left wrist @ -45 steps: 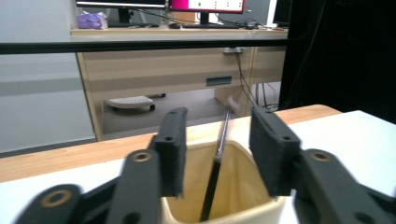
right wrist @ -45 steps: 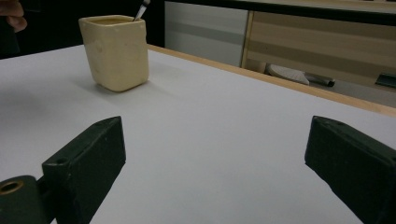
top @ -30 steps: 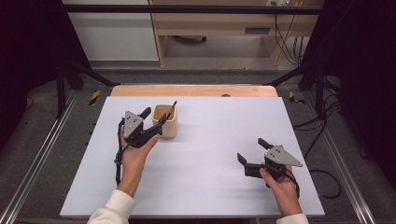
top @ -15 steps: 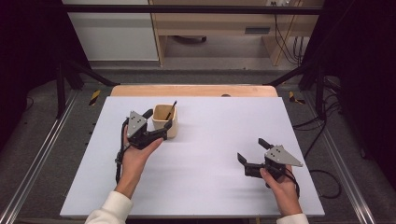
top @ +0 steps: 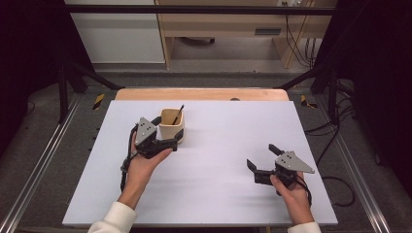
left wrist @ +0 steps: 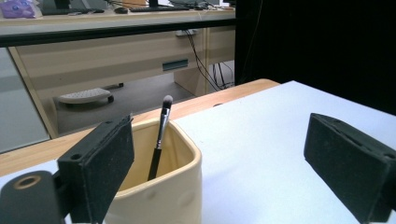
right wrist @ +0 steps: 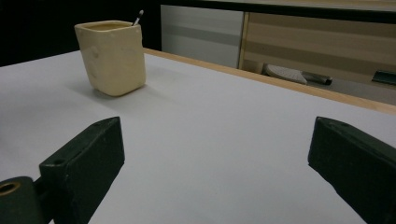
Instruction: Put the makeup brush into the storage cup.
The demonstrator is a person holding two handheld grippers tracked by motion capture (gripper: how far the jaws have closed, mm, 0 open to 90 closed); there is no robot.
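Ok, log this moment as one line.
left gripper: jaws just opened, off cup | brush: in cup | right gripper: open, empty

The flat white table top (top: 218, 194) lay on a light wooden board (top: 204, 94). Beyond it stood a pale wooden desk (top: 228, 29) with dangling black cables (top: 294, 34). Black metal frame rails (top: 34, 170) flanked the table.

place: lab – metal frame rig (top: 63, 92) | black curtains (top: 384, 73) | desk (left wrist: 116, 51) – cables (top: 294, 36)
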